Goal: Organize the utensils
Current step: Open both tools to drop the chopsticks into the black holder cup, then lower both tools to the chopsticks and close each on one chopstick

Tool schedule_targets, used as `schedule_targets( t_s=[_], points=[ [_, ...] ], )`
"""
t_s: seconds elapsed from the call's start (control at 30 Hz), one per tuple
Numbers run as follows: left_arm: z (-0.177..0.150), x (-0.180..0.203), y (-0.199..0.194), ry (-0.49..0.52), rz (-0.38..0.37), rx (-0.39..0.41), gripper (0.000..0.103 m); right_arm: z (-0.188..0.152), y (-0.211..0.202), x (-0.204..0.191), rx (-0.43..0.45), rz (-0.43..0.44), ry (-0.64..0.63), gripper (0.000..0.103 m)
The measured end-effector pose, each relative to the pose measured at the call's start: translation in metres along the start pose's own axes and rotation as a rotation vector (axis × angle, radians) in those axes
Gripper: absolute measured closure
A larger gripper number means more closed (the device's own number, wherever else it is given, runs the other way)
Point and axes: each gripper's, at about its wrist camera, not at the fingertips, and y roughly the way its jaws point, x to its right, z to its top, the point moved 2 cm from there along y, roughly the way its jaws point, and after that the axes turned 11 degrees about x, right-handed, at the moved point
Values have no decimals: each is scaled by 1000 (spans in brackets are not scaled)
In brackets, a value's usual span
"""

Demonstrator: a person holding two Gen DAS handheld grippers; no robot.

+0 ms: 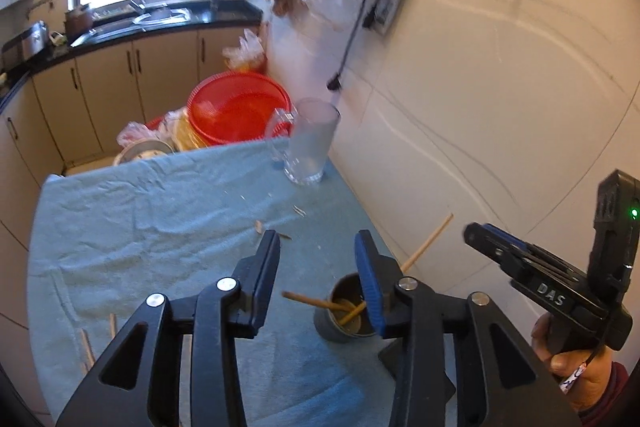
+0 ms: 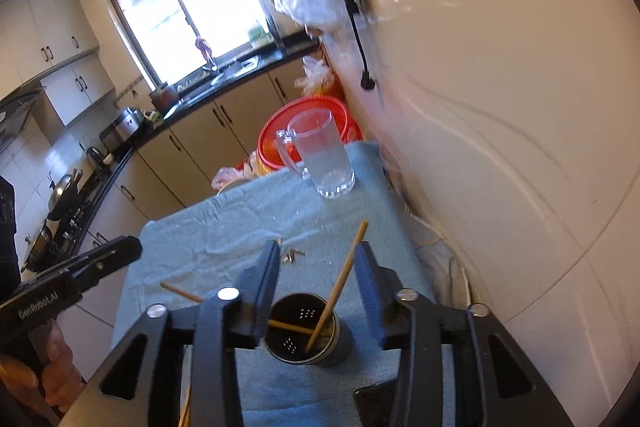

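Sorting looks partly done: two chopsticks already stand in the cup (image 2: 308, 335), a dark metal holder with drain holes in its floor, set on the teal cloth (image 1: 140, 219) that covers the bench, near the wall-side edge.

Going left to right in the left wrist view, a couple of loose sticks (image 1: 86, 347) lie on the cloth at the near-left edge, long axes running roughly away from the camera; they are half cut off by the jaw frame, so I cannot count them surely. They appear to be what is left to collect. Small scraps (image 1: 259, 225) lie mid-cloth.

Next comes the left gripper (image 1: 316, 251), jaws parted with nothing between them, the pads clear of everything. Below and right of it sits the cup. One chopstick (image 2: 188, 294) lies nearly flat across the rim, its free end pointing out to the left over the cloth. The other chopstick (image 2: 344, 275) leans steeply, foot in the cup, tip pointing up and away towards the wall.

The right gripper (image 2: 318, 263) hangs over the cup, jaws also apart and empty; the leaning stick rises through the gap without either pad visibly pressing it. A glass mug (image 2: 320, 157) stands at the far corner, well apart from the cup.

To my eye the flat stick sits poorly and may want righting.
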Motion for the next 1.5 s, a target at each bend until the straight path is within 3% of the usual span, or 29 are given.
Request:
schedule_targets(
  t_s=[0.27, 0.57, 0.9, 1.07, 1.23, 1.5],
  points=[
    [0, -40, -61, -42, 62, 96, 61, -1, -46, -40, 81, 90, -27, 56],
    [-35, -115, -113, -113, 198, 103, 59, -55, -46, -117, -38, 278, -120, 56],
    [-105, -215, -154, -242, 351, 10, 59, -122, -10, -167, -224, 326, -162, 56],
    [-155, -264, -161, -306, 401, -86, 59, -150, 12, -179, -321, 304, -159, 56],
    [-201, -286, -144, -337, 371, -192, 60, -168, 23, -189, -366, 271, -178, 56],
    [-237, -287, -98, -283, 306, -316, 76, -185, 31, -185, -406, 194, -184, 56]
  ],
)
